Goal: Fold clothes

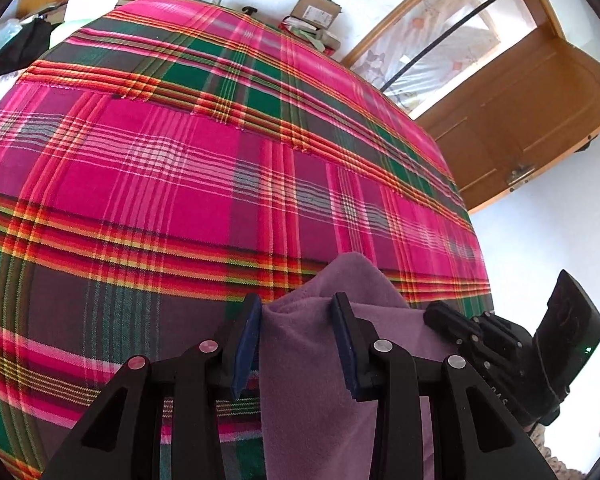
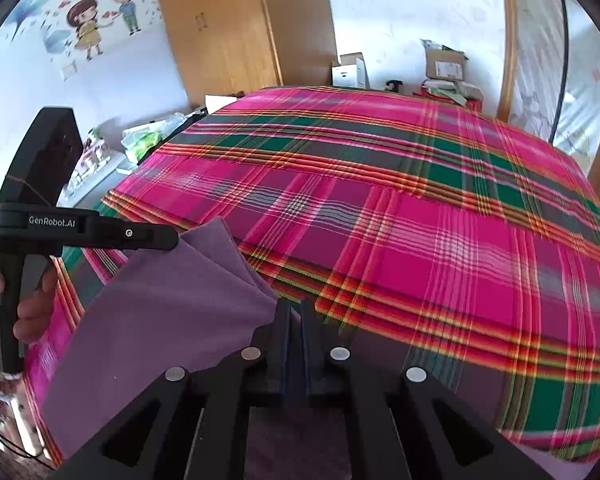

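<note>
A purple cloth [image 1: 300, 384] hangs over the near edge of a bed with a pink, green and red plaid cover [image 1: 180, 180]. My left gripper [image 1: 296, 304] is shut on a bunched fold of it, its blue pads [image 1: 244, 344] pressing both sides. In the right wrist view the cloth [image 2: 160, 312] stretches between the two grippers. There the left gripper [image 2: 174, 238] holds one corner, and my right gripper [image 2: 296, 304] is shut on the cloth's other edge. The right gripper [image 1: 430, 312] also shows at the cloth's right side in the left wrist view.
The plaid bed cover [image 2: 420, 220] fills most of both views. Cardboard boxes [image 2: 446, 64] and a white box [image 2: 350, 70] stand beyond the bed's far end. A wooden wardrobe [image 2: 228, 28] and bags [image 2: 144, 140] are at the left, a wooden door [image 1: 520, 120] at the right. A person's hand [image 2: 32, 312] grips the left handle.
</note>
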